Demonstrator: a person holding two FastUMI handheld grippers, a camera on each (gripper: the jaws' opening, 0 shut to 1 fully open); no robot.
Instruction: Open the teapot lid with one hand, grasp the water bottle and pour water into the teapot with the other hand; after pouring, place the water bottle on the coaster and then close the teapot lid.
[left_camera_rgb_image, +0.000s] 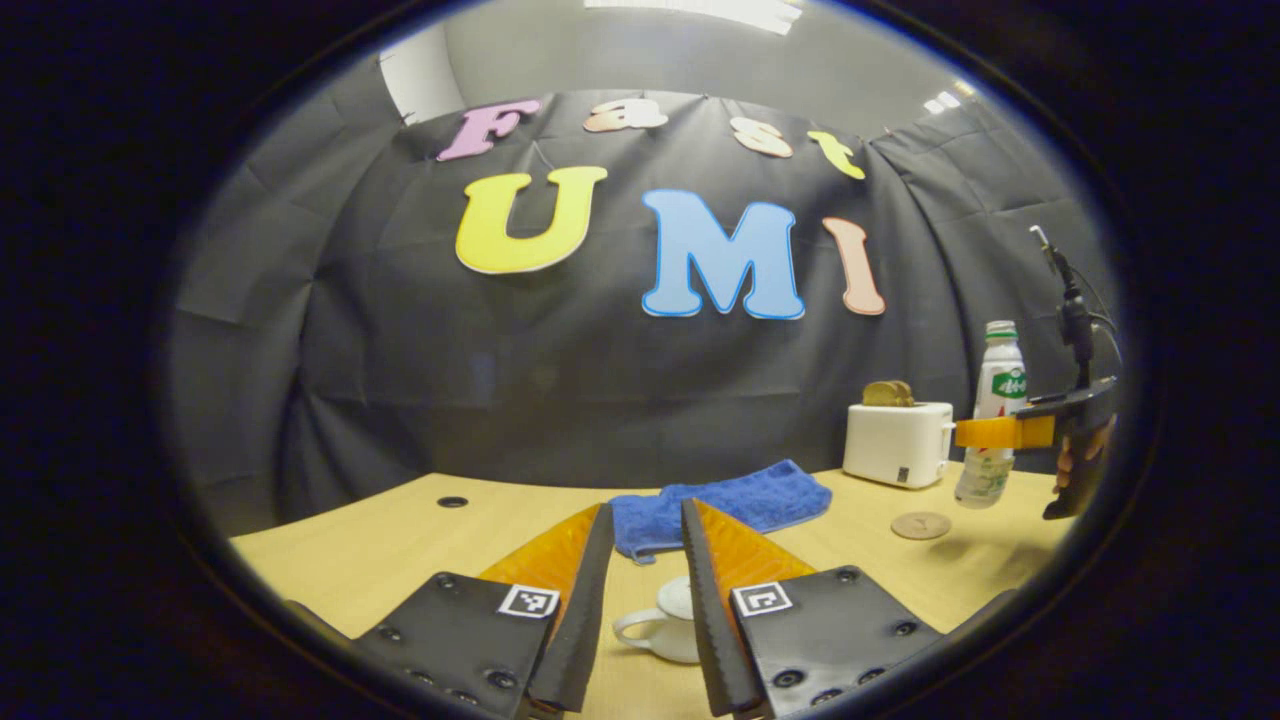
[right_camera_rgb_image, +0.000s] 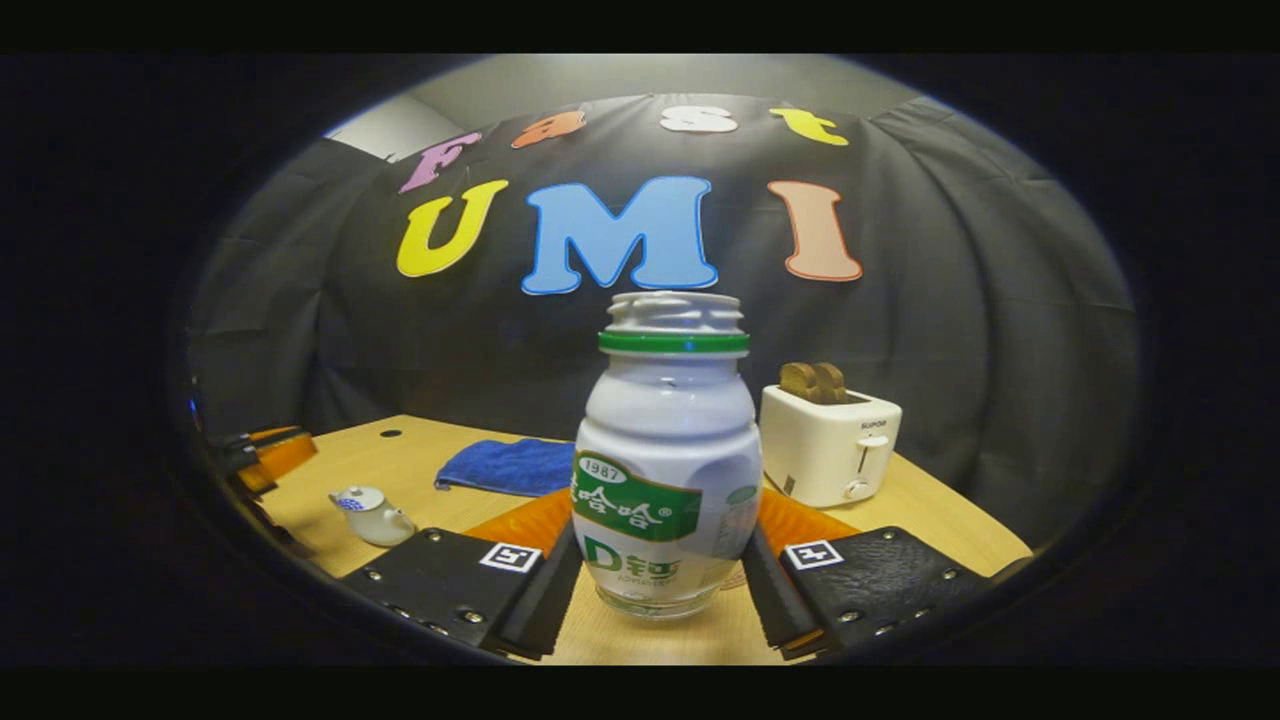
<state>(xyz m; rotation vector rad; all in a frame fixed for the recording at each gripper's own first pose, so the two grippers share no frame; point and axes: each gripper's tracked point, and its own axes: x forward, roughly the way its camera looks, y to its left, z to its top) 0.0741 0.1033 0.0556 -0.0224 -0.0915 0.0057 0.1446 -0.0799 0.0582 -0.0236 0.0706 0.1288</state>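
While right gripper (right_camera_rgb_image: 660, 570) apparently clamps bottle (right_camera_rgb_image: 667, 470), table edge nears.

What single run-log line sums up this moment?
left gripper: open above teapot, lid on | right gripper: shut on bottle, upright | coaster: bare

The white, uncapped water bottle (right_camera_rgb_image: 668, 460) stands upright. The small white teapot (right_camera_rgb_image: 372, 513), lid on, sits on the table. The round coaster (left_camera_rgb_image: 920, 525) lies flat.
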